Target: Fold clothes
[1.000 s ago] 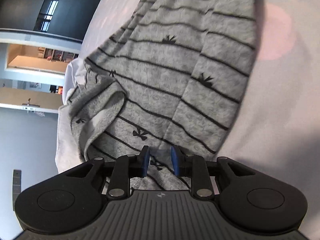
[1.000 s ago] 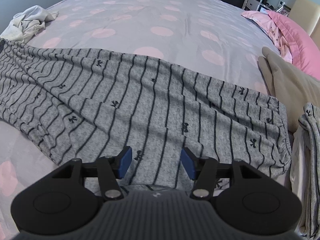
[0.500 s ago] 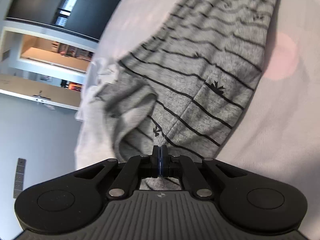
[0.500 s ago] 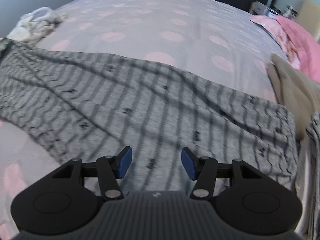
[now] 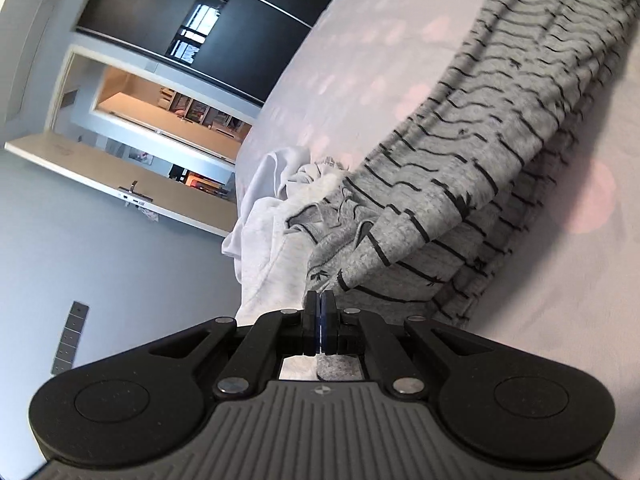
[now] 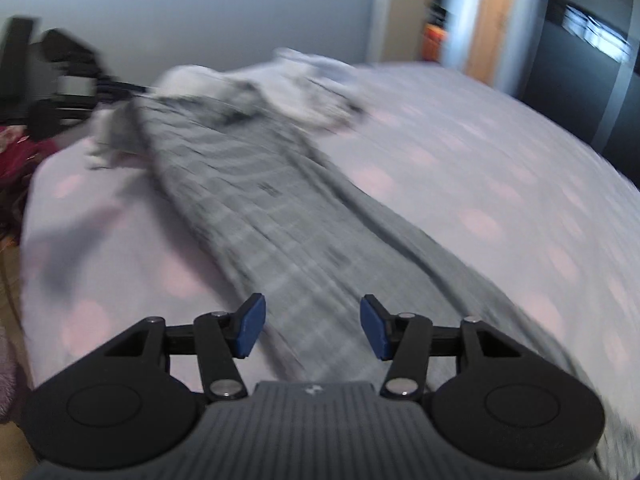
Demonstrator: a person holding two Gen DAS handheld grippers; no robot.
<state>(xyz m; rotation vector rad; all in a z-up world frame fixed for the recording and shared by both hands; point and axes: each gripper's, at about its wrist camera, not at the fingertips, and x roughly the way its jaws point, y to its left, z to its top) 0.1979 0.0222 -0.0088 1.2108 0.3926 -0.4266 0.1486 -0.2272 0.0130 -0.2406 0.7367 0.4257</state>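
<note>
A grey garment with thin black stripes [image 5: 460, 168] stretches along the bed. My left gripper [image 5: 319, 312] is shut on its near edge, and the cloth rises in a fold from the pads. In the blurred right wrist view the same striped garment [image 6: 280, 216] runs away from me toward the left gripper [image 6: 132, 89], which pinches its far end. My right gripper [image 6: 312, 324] hovers over the near part of the cloth. Its jaws are closing; the blue pads still stand well apart and do not press the cloth that shows between them.
The bed sheet [image 5: 360, 60] is pale lilac with pink dots. A crumpled white garment [image 5: 272, 200] lies at the striped one's end, near the bed's edge, and shows as the white garment [image 6: 320, 80]. Something dark red [image 6: 16, 152] sits beyond the bed's left edge.
The left gripper shut on the striped garment's edge and lifted it. The right gripper swung round fast to look along the garment, its jaws a little narrower.
</note>
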